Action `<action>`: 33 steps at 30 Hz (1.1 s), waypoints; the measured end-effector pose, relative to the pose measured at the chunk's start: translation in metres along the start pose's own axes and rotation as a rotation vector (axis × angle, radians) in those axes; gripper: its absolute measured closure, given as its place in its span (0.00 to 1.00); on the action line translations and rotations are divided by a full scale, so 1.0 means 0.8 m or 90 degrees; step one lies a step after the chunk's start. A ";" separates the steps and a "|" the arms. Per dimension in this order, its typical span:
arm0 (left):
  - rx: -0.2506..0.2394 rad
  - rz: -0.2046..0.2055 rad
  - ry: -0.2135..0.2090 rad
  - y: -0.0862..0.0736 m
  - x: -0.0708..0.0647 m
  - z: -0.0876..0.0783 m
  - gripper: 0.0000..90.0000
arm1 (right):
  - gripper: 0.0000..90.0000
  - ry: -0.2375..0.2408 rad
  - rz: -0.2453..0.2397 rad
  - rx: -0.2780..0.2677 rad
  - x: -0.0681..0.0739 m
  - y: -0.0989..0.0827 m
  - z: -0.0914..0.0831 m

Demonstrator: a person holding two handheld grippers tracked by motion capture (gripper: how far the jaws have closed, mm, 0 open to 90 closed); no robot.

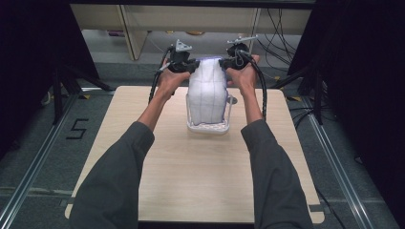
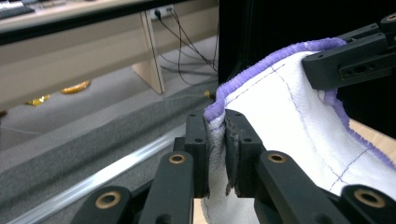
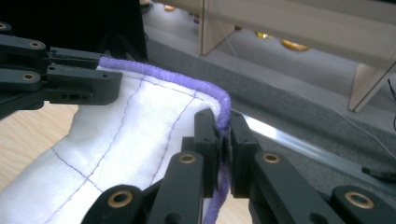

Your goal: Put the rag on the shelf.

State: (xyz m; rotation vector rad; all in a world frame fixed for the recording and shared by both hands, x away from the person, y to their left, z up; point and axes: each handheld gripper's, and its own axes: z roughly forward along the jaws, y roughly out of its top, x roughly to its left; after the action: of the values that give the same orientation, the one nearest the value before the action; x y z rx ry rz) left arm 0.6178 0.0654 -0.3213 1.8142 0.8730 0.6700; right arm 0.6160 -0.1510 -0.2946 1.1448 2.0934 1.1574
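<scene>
A white cloth (image 1: 206,93) with a purple edge and thin purple stitch lines hangs between my two grippers, its lower part down inside a white wire basket (image 1: 228,125) on the table. My left gripper (image 1: 190,66) is shut on the cloth's top left corner; its pads clamp the hem (image 2: 217,122) in the left gripper view. My right gripper (image 1: 226,62) is shut on the top right corner, with the purple edge (image 3: 223,122) squeezed between its jaws. Each gripper view also shows the other gripper's black jaw on the cloth (image 2: 280,107) (image 3: 140,126).
The light wooden table (image 1: 191,176) has bare room in front of the basket. Beyond its far edge lie grey floor, a metal rail (image 3: 299,144), pale furniture legs (image 2: 152,51) and loose cables. Dark curtains stand at both sides.
</scene>
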 end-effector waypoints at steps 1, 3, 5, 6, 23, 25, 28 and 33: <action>0.007 0.002 -0.002 -0.003 0.001 0.001 0.89 | 0.95 -0.001 -0.003 -0.001 -0.001 -0.003 0.006; 0.011 -0.009 -0.017 -0.011 0.000 0.004 0.89 | 0.94 -0.011 -0.003 0.033 0.001 -0.007 0.011; 0.043 0.003 -0.022 -0.018 0.001 0.007 0.89 | 0.94 -0.013 -0.005 0.048 0.002 -0.011 0.015; 0.042 -0.004 -0.023 -0.021 0.002 0.009 0.89 | 0.94 -0.011 -0.002 0.051 0.003 -0.013 0.017; 0.107 -0.073 -0.027 -0.043 0.012 0.012 0.77 | 0.79 -0.020 0.000 0.118 0.002 -0.033 0.039; 0.110 -0.078 -0.021 -0.042 0.016 0.008 0.74 | 0.75 -0.027 0.007 0.116 0.000 -0.032 0.036; 0.104 -0.096 -0.017 -0.040 0.023 0.000 0.74 | 0.74 -0.031 0.007 0.110 -0.008 -0.031 0.028; 0.116 -0.075 -0.013 -0.037 0.027 -0.015 0.72 | 0.73 -0.031 0.019 0.100 -0.017 -0.028 0.012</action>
State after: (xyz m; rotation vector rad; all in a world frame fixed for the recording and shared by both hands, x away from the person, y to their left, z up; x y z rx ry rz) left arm 0.6138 0.0967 -0.3428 1.9095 1.0467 0.5099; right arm 0.6204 -0.1648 -0.3187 1.2669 2.1678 0.9812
